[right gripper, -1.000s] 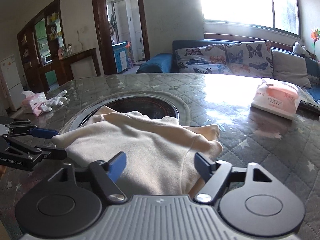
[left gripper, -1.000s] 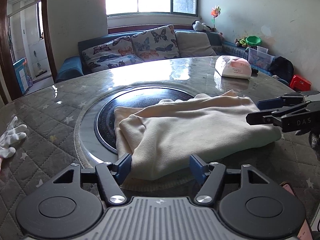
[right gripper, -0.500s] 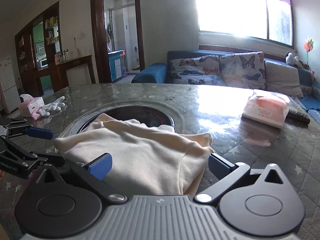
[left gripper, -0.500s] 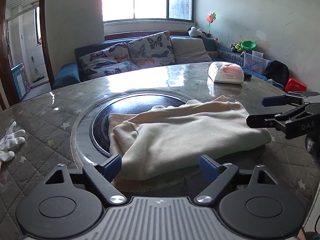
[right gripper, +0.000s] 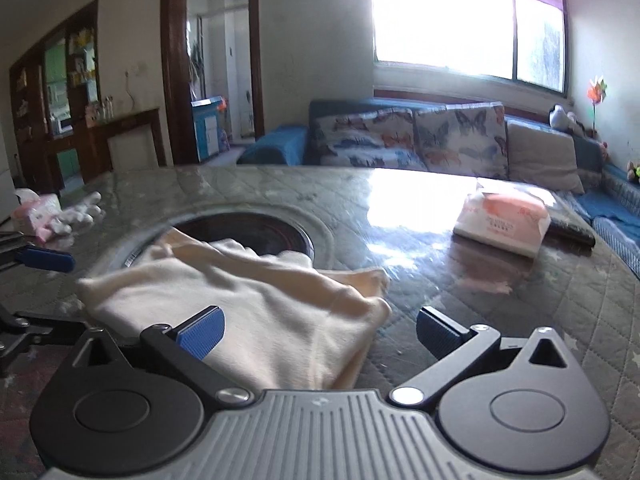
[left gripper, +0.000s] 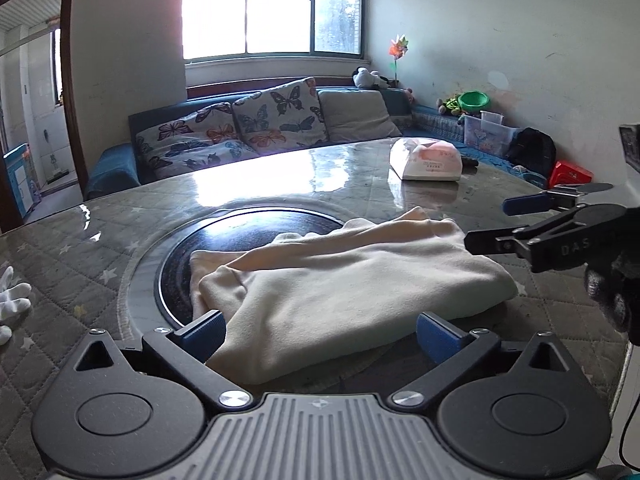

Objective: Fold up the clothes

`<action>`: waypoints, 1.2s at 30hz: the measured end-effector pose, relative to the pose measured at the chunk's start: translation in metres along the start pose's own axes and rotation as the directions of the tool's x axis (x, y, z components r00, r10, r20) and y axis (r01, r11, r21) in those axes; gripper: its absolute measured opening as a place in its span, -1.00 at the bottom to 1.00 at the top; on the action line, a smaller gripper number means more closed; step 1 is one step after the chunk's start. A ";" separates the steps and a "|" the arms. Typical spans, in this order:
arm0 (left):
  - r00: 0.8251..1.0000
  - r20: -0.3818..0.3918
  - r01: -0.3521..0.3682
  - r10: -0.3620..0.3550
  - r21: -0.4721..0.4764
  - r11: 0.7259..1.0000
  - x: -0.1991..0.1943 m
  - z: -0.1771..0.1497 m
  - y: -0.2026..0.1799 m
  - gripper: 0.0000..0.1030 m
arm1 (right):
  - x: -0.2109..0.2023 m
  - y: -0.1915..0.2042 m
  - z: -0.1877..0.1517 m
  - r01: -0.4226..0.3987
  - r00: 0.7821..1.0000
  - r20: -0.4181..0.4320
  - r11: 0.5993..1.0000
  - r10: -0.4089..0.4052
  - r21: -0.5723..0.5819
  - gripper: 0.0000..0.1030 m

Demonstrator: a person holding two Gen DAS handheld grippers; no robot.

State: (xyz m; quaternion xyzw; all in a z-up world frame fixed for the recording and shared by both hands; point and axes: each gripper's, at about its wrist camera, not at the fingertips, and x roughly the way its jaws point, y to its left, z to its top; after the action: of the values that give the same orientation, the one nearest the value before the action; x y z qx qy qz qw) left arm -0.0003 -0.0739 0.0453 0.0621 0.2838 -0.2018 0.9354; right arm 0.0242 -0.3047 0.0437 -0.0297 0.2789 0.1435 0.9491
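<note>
A folded cream garment (left gripper: 352, 284) lies on the table, partly over the round black hotplate (left gripper: 256, 228). It also shows in the right wrist view (right gripper: 256, 304). My left gripper (left gripper: 320, 336) is open, its blue pads at the garment's near edge, holding nothing. My right gripper (right gripper: 318, 332) is open and empty, just back from the garment's other end. The right gripper also shows in the left wrist view (left gripper: 508, 220) at the right, apart from the cloth. The left gripper's fingertip (right gripper: 44, 260) shows at the left of the right wrist view.
A tissue pack (left gripper: 428, 160) lies on the far right of the quilted table (left gripper: 80, 280). White gloves (left gripper: 12, 296) lie at the table's left edge, beside a pink packet (right gripper: 40, 212). A sofa with butterfly cushions (left gripper: 248, 128) stands behind the table.
Both grippers have opened wider and drawn back and up from the garment. The garment lies still, folded as before.
</note>
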 end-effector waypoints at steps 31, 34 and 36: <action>0.998 -0.055 -0.038 0.035 -0.050 0.998 0.045 0.028 0.052 0.19 | 0.077 -0.042 0.036 0.023 0.994 -0.105 0.994 -0.011 0.111 -0.52; 0.991 -0.107 -0.090 0.078 -0.117 0.989 0.064 0.033 0.075 -0.21 | 0.077 -0.027 0.044 -0.045 0.994 -0.099 0.997 0.051 0.062 -0.52; 0.988 -0.134 -0.099 0.078 -0.152 0.983 0.073 0.032 0.086 -0.47 | 0.080 -0.016 0.045 -0.083 0.991 -0.106 0.996 0.085 0.027 -0.50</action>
State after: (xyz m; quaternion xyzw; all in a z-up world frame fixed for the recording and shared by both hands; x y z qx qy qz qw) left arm 0.1069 -0.0282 0.0314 0.0128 0.3551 -0.1324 0.9253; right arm 0.1162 -0.2936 0.0380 -0.0151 0.3321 0.1783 0.9261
